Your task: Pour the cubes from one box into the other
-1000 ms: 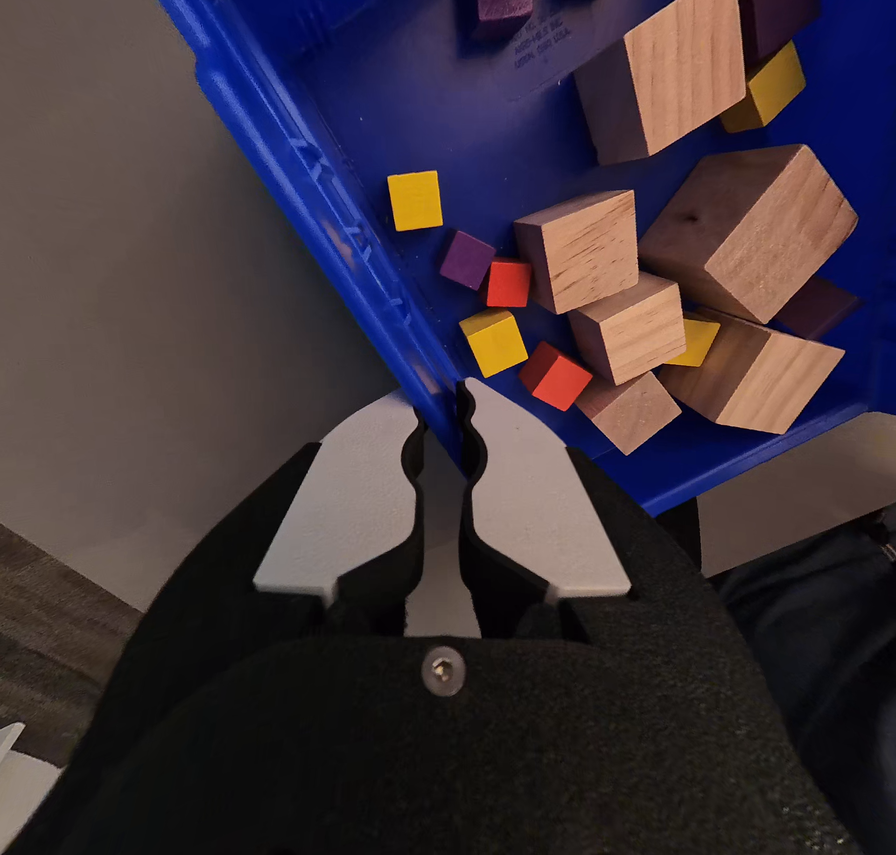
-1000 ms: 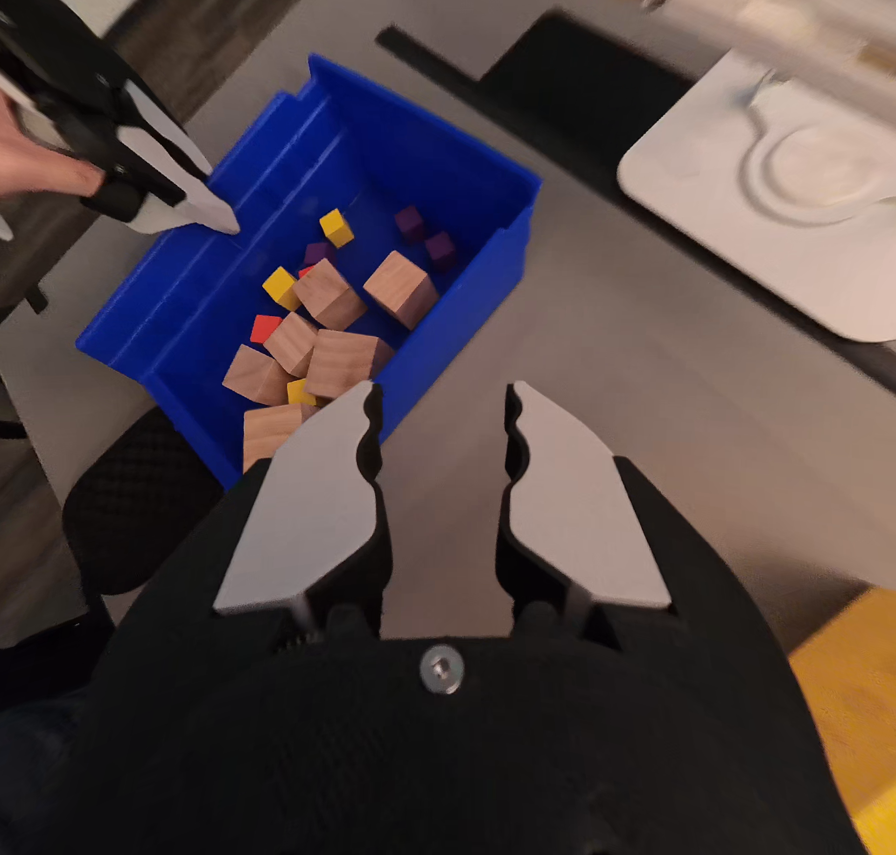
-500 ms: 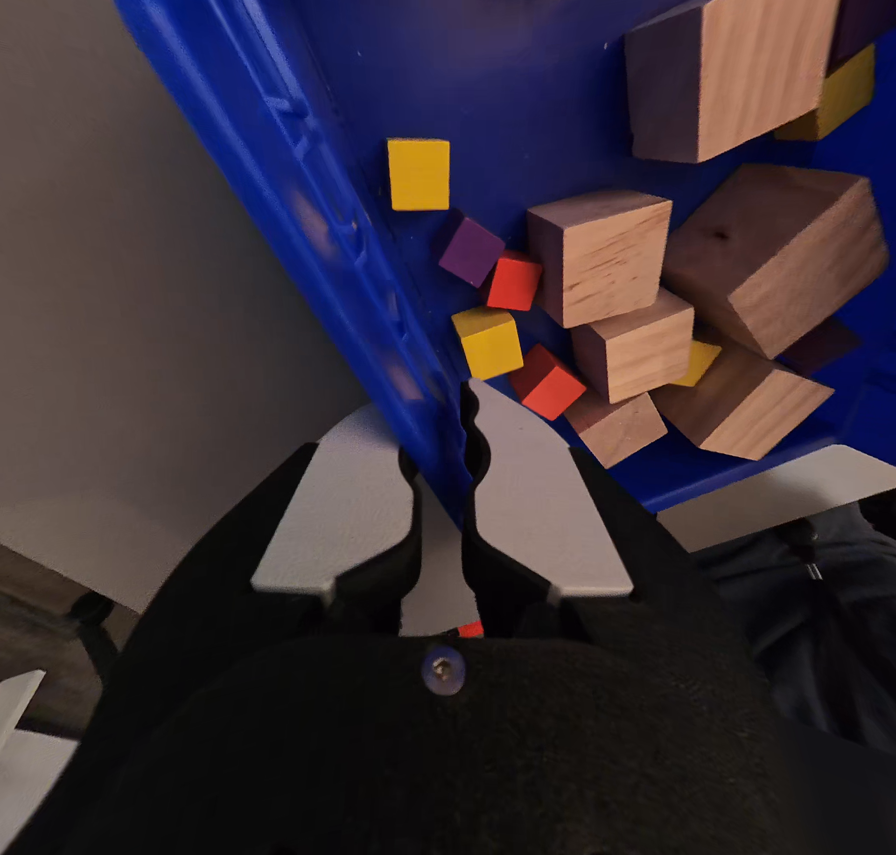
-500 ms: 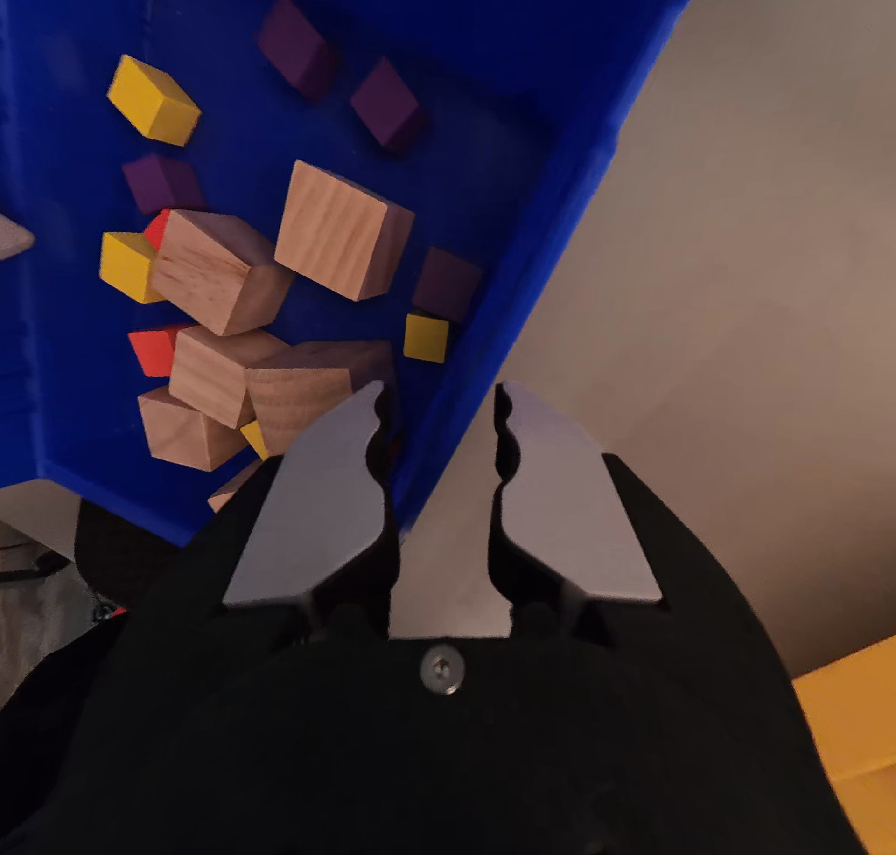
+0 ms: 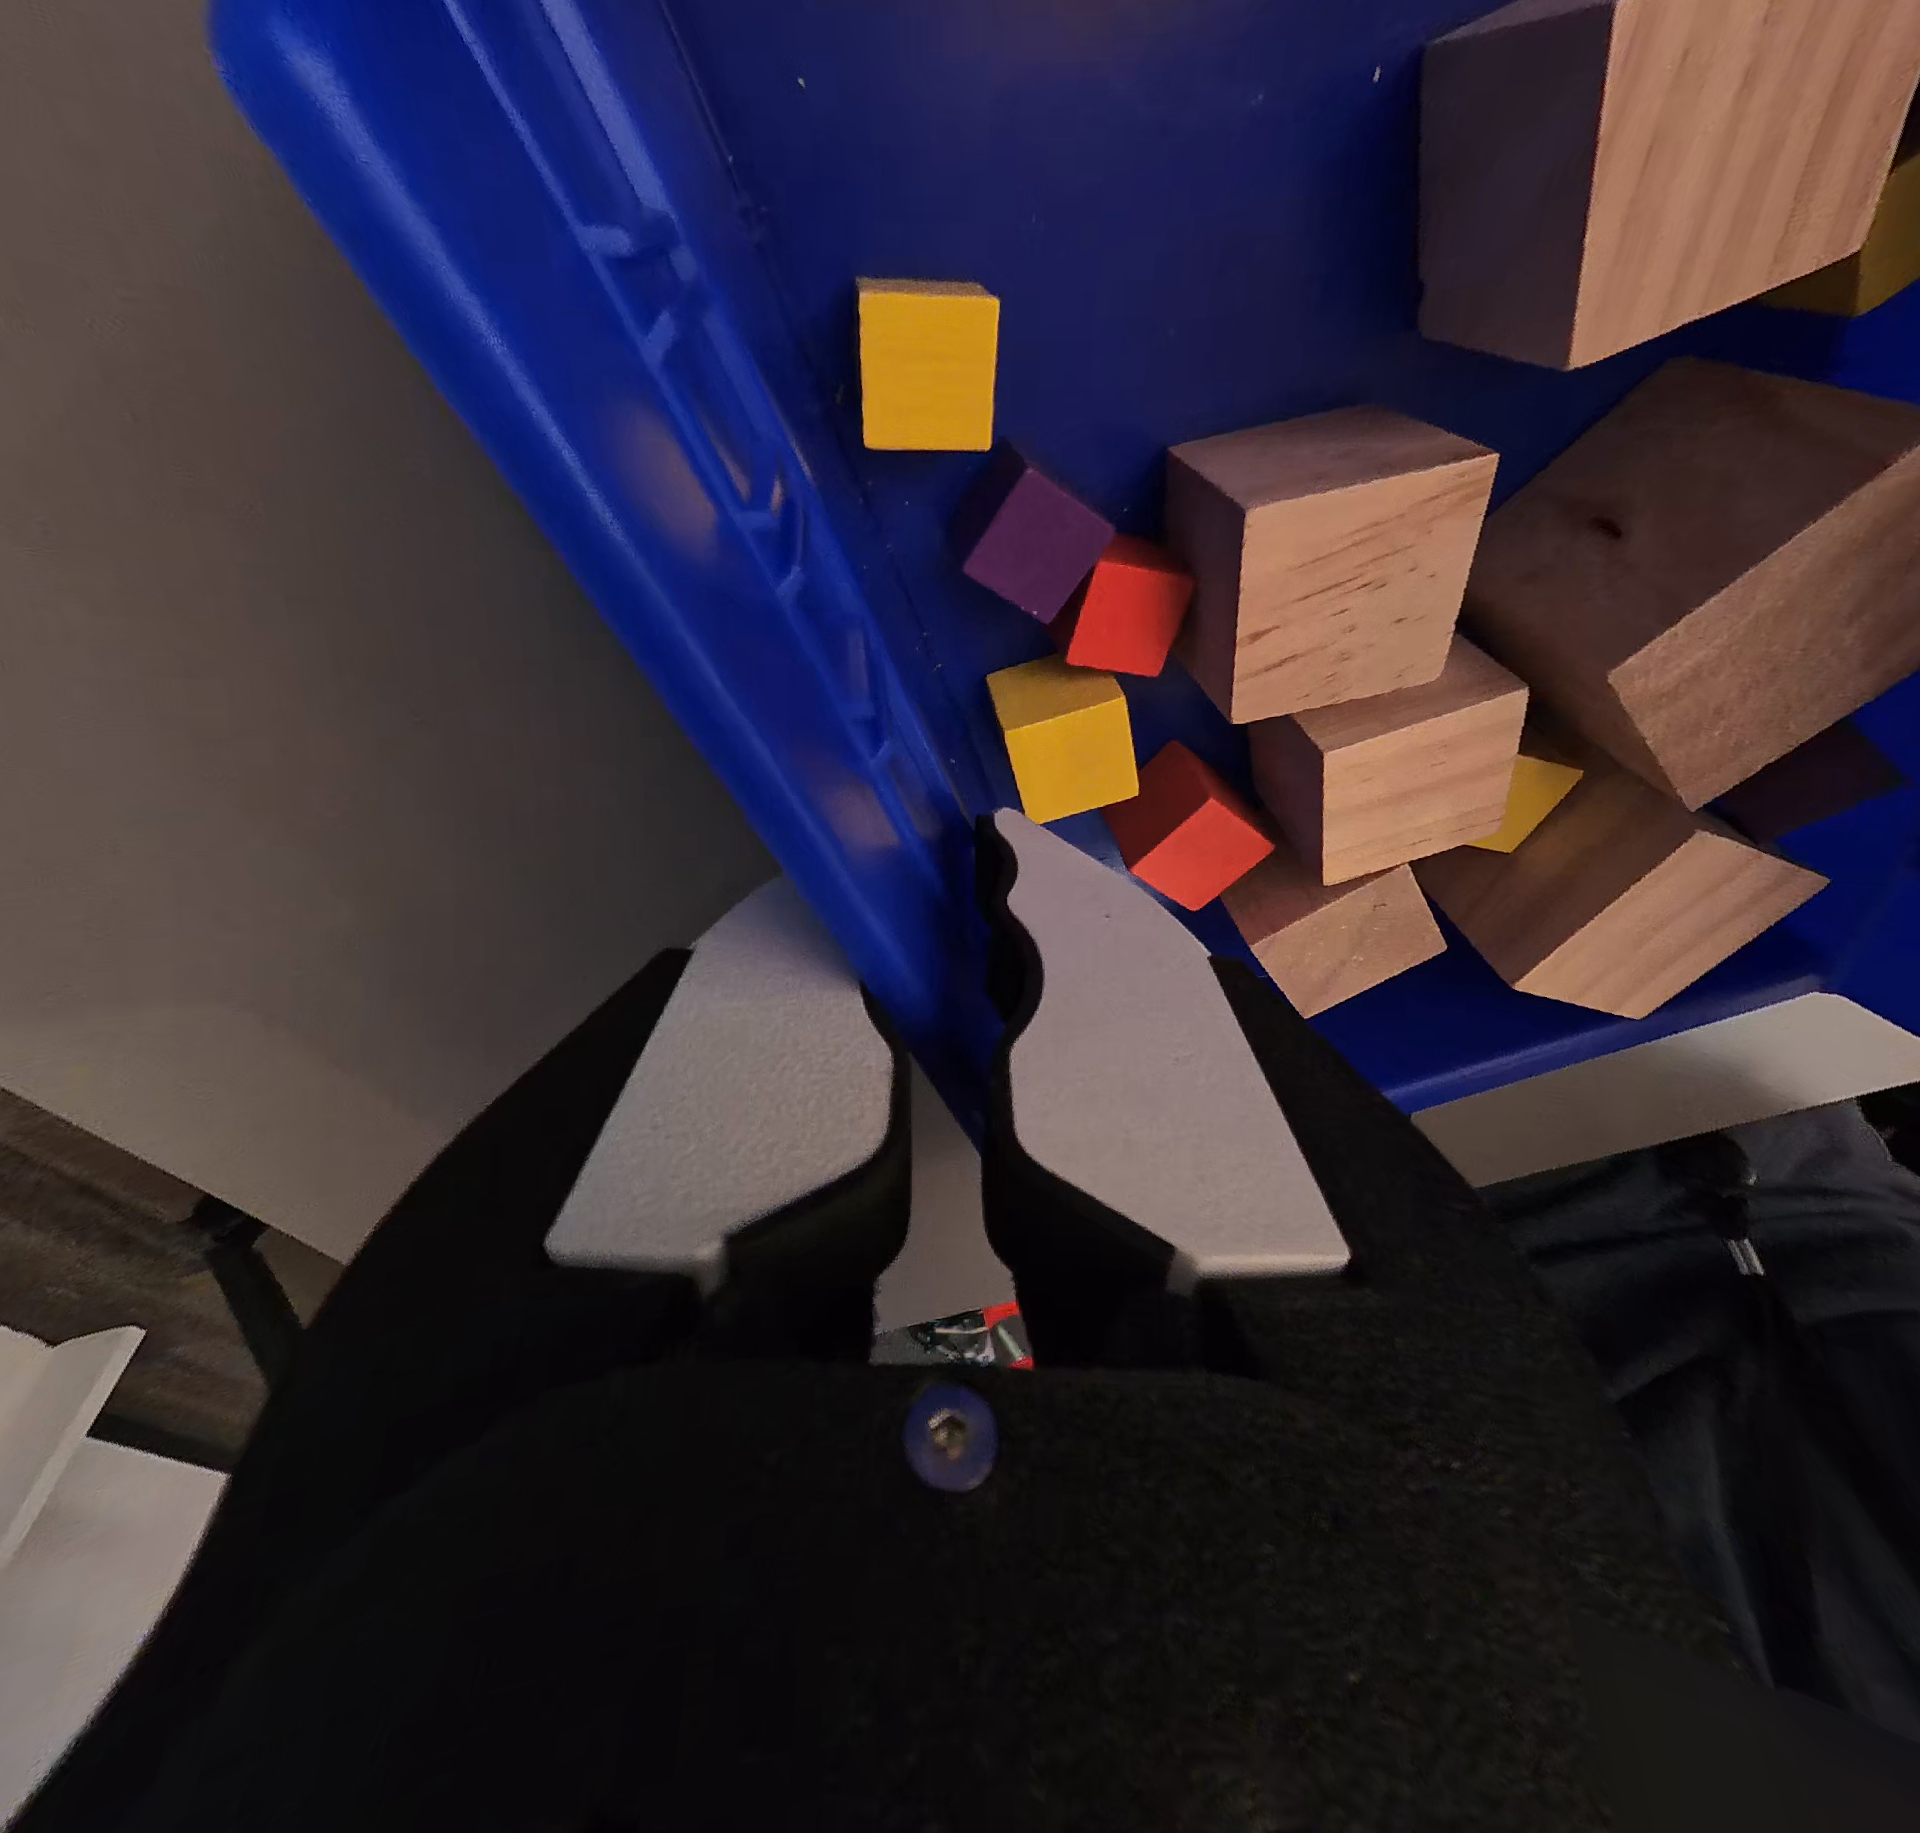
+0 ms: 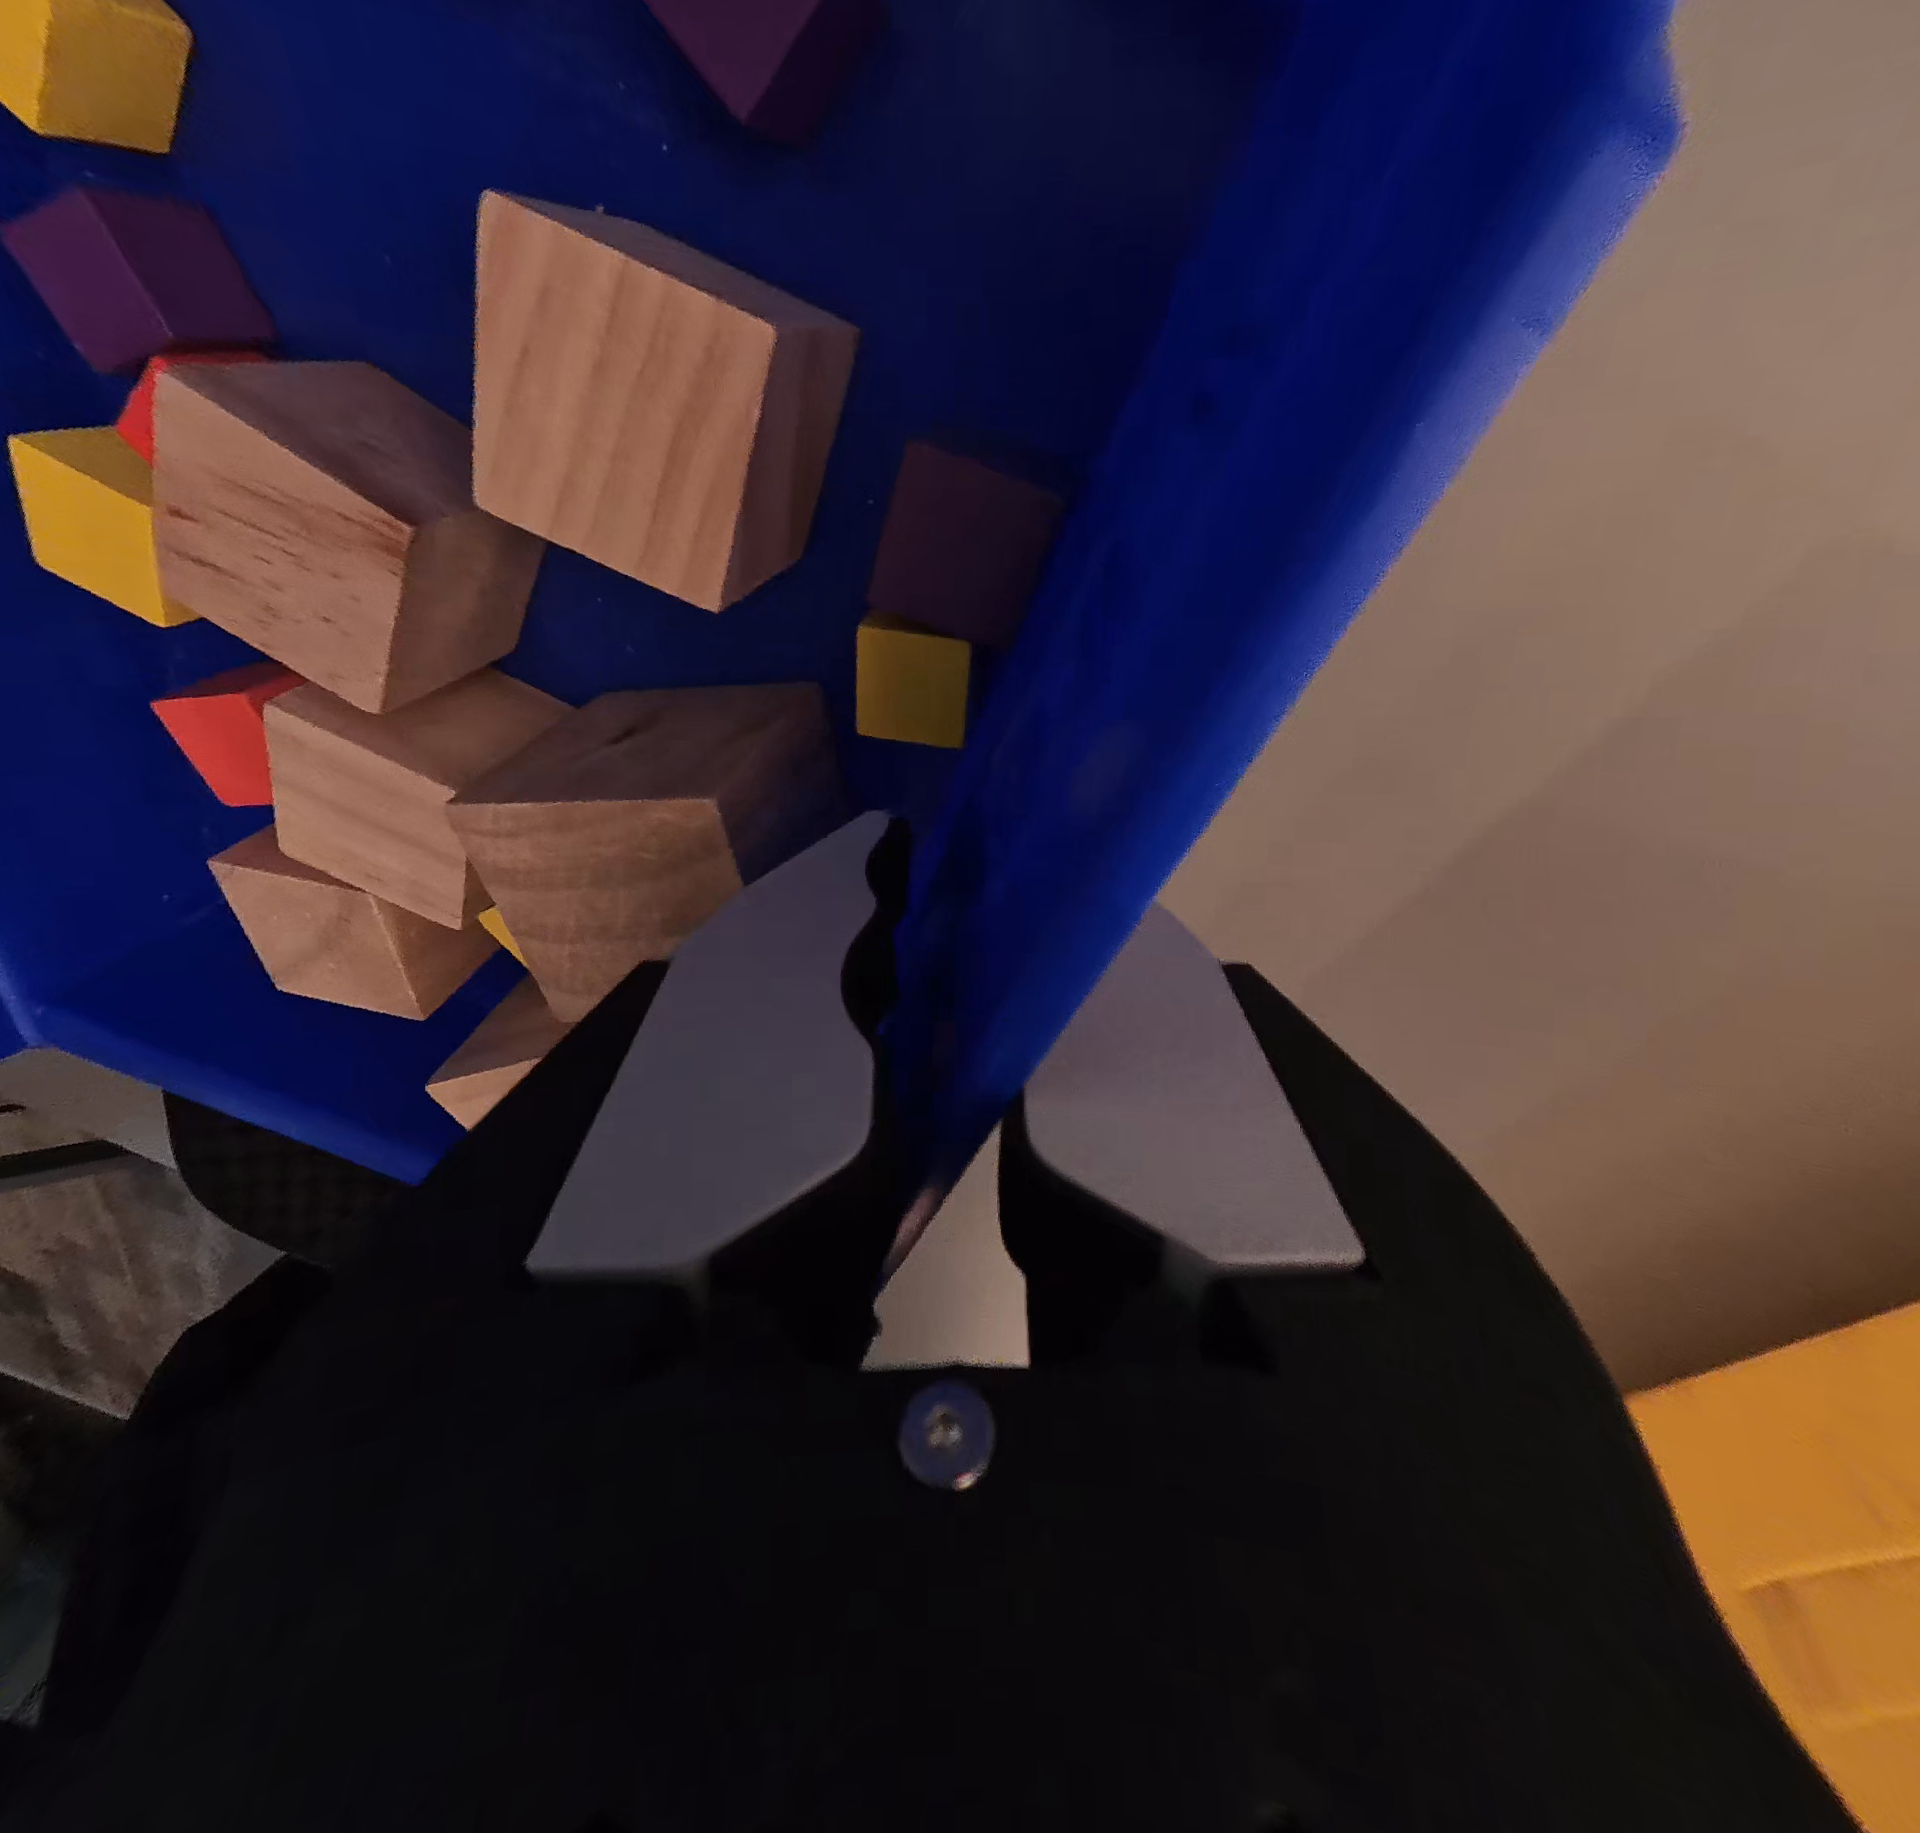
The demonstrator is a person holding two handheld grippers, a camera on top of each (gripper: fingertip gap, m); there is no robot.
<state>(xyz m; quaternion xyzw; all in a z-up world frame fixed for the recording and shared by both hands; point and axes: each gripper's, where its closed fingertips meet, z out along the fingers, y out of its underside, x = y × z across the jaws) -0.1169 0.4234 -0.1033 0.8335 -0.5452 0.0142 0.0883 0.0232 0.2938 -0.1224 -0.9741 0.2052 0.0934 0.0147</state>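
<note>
A blue box [image 5: 582, 329] holds several large wooden cubes [image 5: 1340, 578] and small yellow [image 5: 925, 365], red [image 5: 1132, 609] and purple [image 5: 1039, 542] cubes, piled towards its near end. My left gripper [image 5: 935, 879] is shut on the box's left wall, one finger inside and one outside. In the right wrist view the blue box [image 6: 1299, 433] shows with the wooden cubes [image 6: 623, 401] and a small yellow cube [image 6: 912, 682] by its right wall. My right gripper [image 6: 987, 931] is shut on that right wall, its outer finger partly hidden.
The box rests on a grey table [image 5: 260, 640], which also shows in the right wrist view [image 6: 1610, 744]. A yellow box [image 6: 1818, 1575] sits at the lower right. A person's dark clothing [image 5: 1766, 1420] is past the table's near edge.
My right gripper came down from above the table, straddled the box's right wall and closed on it. My left gripper slid deeper onto the left wall.
</note>
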